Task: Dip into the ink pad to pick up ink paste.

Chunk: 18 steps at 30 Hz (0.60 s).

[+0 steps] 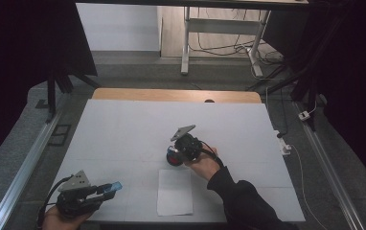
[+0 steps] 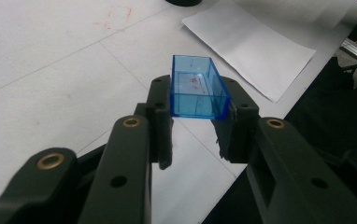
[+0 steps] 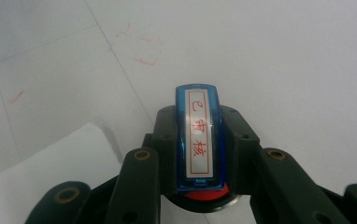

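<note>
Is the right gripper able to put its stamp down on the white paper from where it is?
Probably yes: the right gripper holds the stamp just beyond the paper's far edge, with bare table between them.

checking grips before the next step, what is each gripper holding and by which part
The left gripper clamps a clear blue cap by its long side walls. The right gripper clamps a blue stamp by its two long sides.

One label can be read: a white strip on the top of the blue stamp (image 3: 198, 135), framed by a thin red rectangle, bearing three red Chinese characters set one after another along its length, 已审核; faint red marks lie on the white worktop (image 3: 284, 60) beyond the stamp, too smeared to read; the blue cap (image 2: 196, 88) bears only a red smudge.
</note>
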Motion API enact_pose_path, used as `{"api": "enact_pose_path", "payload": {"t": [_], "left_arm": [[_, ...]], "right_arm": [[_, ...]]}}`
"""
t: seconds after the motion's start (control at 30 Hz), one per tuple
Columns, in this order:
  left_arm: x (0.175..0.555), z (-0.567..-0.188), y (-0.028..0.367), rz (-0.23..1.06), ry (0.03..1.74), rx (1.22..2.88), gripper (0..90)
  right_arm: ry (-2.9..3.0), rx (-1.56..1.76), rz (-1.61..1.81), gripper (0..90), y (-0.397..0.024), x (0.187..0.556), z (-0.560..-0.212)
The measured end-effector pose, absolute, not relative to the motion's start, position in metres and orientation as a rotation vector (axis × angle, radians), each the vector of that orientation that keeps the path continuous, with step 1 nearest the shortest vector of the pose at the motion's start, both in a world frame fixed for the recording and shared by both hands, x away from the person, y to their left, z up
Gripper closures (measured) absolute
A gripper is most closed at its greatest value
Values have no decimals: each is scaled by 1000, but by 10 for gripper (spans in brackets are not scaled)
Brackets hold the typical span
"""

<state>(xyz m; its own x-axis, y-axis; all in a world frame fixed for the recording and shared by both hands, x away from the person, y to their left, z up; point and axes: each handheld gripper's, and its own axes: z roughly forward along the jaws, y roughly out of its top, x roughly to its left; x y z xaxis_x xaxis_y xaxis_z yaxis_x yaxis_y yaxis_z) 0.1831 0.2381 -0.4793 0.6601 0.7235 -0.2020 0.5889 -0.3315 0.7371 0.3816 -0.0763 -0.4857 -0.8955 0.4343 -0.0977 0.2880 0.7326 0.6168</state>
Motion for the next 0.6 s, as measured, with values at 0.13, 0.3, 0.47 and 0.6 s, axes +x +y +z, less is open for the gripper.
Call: {"api": "enact_pose_path", "payload": {"t": [0.13, 0.3, 0.47, 0.6], "left_arm": [[183, -479, 238, 204, 1017, 2040, 689], [183, -479, 238, 202, 1018, 2041, 689], [184, -479, 238, 201, 1018, 2041, 689], [184, -479, 238, 201, 1018, 2042, 689]], "right_arm": [[2715, 625, 945, 709, -79, 385, -486], [2736, 692, 1025, 709, -86, 392, -489], [2751, 752, 1093, 709, -92, 398, -491], [2746, 744, 1094, 709, -92, 398, -492]]}}
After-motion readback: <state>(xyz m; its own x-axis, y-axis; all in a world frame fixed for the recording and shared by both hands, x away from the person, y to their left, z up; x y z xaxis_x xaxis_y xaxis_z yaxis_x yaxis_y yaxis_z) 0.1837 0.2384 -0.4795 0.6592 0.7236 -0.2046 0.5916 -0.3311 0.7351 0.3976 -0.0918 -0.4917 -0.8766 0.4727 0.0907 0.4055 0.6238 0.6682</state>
